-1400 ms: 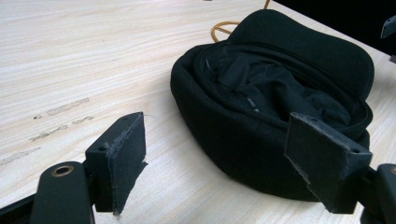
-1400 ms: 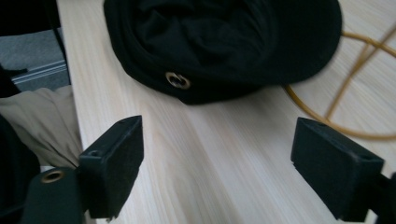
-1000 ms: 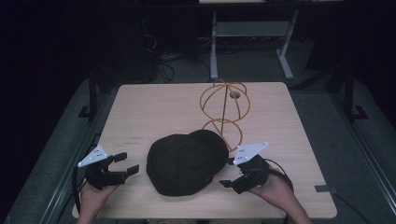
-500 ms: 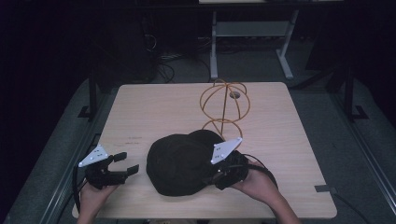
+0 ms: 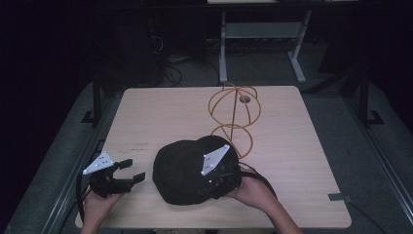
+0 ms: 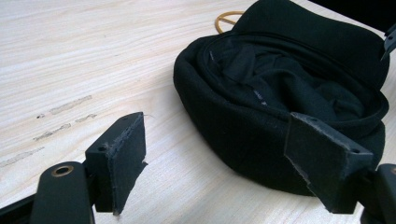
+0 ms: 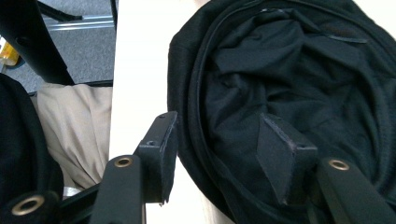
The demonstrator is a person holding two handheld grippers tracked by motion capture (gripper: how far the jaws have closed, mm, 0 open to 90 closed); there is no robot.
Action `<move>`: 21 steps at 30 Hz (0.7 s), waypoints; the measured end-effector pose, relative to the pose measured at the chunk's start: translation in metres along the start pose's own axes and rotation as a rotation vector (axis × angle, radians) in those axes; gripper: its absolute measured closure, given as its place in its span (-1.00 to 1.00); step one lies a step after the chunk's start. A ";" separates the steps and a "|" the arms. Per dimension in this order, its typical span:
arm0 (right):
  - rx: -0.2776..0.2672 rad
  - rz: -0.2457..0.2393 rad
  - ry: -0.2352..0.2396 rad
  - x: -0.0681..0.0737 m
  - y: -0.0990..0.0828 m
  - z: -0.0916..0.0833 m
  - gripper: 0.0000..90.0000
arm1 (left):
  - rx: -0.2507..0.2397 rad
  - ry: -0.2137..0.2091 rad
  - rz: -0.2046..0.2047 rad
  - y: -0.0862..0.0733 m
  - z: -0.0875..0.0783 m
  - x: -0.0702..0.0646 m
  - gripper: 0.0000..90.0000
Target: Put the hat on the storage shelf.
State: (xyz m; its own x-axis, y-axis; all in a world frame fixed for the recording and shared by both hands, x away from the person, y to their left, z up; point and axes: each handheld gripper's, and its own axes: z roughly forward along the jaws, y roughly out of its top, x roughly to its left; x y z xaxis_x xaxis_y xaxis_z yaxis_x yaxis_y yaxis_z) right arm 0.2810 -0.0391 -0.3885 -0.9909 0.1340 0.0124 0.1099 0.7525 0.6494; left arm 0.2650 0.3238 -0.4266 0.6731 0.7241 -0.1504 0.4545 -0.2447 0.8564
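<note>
A black cap (image 5: 180, 170) lies upside down on the wooden table (image 5: 302, 146), its lining facing up (image 6: 280, 79). My right gripper (image 5: 213, 186) sits over the cap's right side. In the right gripper view its jaws (image 7: 219, 154) straddle the cap's rim (image 7: 191, 116), one pad outside and one inside the lining. They have just been closing, and a gap still shows at the inner pad. My left gripper (image 5: 134, 169) rests just left of the cap, open, with nothing between its fingers (image 6: 121, 158).
An orange wire stand (image 5: 234, 117) rises just behind the cap, its base ring (image 6: 226, 18) close to the crown. The table's near edge runs right below both hands. Tan trousers (image 7: 74, 126) show beyond that edge. Grey desk legs (image 5: 224, 44) stand behind the table.
My right gripper has moved left from beside the cap onto its right rim, and its jaws have narrowed. The left gripper and the cap have stayed put.
</note>
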 end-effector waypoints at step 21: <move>0.133 -0.048 0.056 0.006 0.020 0.042 0.47 | 0.008 0.011 -0.003 0.000 0.001 0.001 -0.55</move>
State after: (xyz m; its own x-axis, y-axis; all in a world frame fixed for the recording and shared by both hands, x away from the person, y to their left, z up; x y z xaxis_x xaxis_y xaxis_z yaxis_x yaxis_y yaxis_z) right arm 0.2805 0.0040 -0.4072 -0.9976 0.0625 0.0286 0.0680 0.8362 0.5442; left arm 0.2660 0.3241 -0.4276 0.6652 0.7320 -0.1473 0.4609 -0.2474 0.8523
